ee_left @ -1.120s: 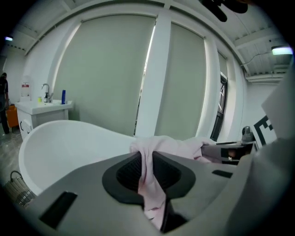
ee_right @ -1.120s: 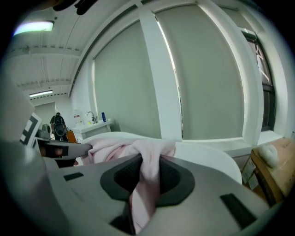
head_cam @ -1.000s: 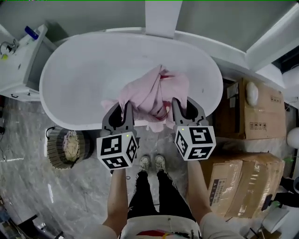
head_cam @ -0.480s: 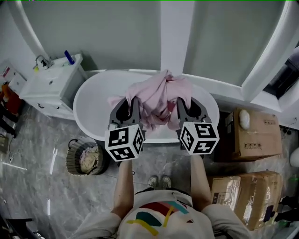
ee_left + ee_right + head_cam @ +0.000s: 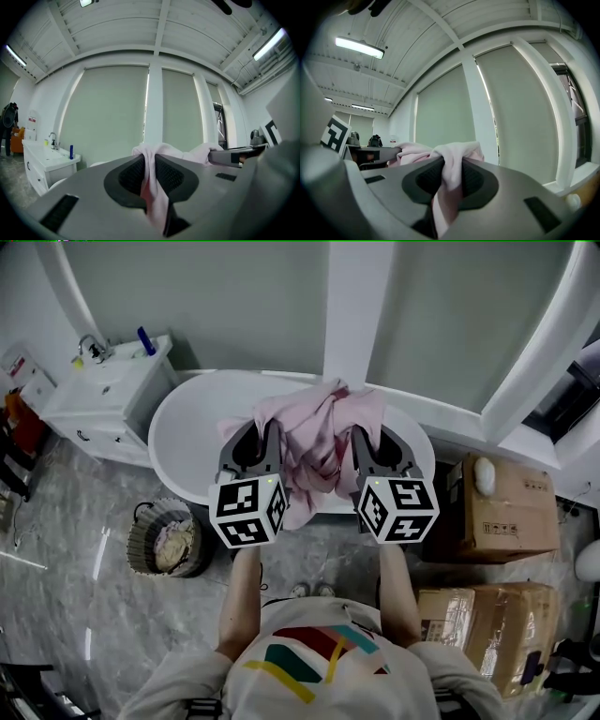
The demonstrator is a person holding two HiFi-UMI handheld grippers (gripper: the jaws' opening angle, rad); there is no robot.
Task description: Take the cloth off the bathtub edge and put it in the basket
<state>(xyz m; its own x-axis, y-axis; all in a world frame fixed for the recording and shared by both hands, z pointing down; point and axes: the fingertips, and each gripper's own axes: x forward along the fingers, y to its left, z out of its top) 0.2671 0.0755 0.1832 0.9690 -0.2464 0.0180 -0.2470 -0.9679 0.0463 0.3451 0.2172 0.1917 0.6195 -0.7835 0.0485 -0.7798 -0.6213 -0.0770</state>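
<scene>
A: Claw status?
B: Left claw (image 5: 263, 439) and right claw (image 5: 364, 439) both clenched on the pink cloth (image 5: 314, 427).
A: Cloth position?
B: Bunched between them, held up over the bathtub (image 5: 183, 442). Basket (image 5: 141, 542) on the floor, well apart.

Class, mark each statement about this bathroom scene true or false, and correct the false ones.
1. The left gripper and the right gripper are both shut on the pink cloth. True.
2. The cloth rests on the tub edge. False: it hangs in the air from both grippers.
3. The basket stands on the floor at the person's left. True.
4. The basket is empty. False: something pale lies in it.
5. The boxes stand at the person's left. False: they stand at the person's right.
</scene>
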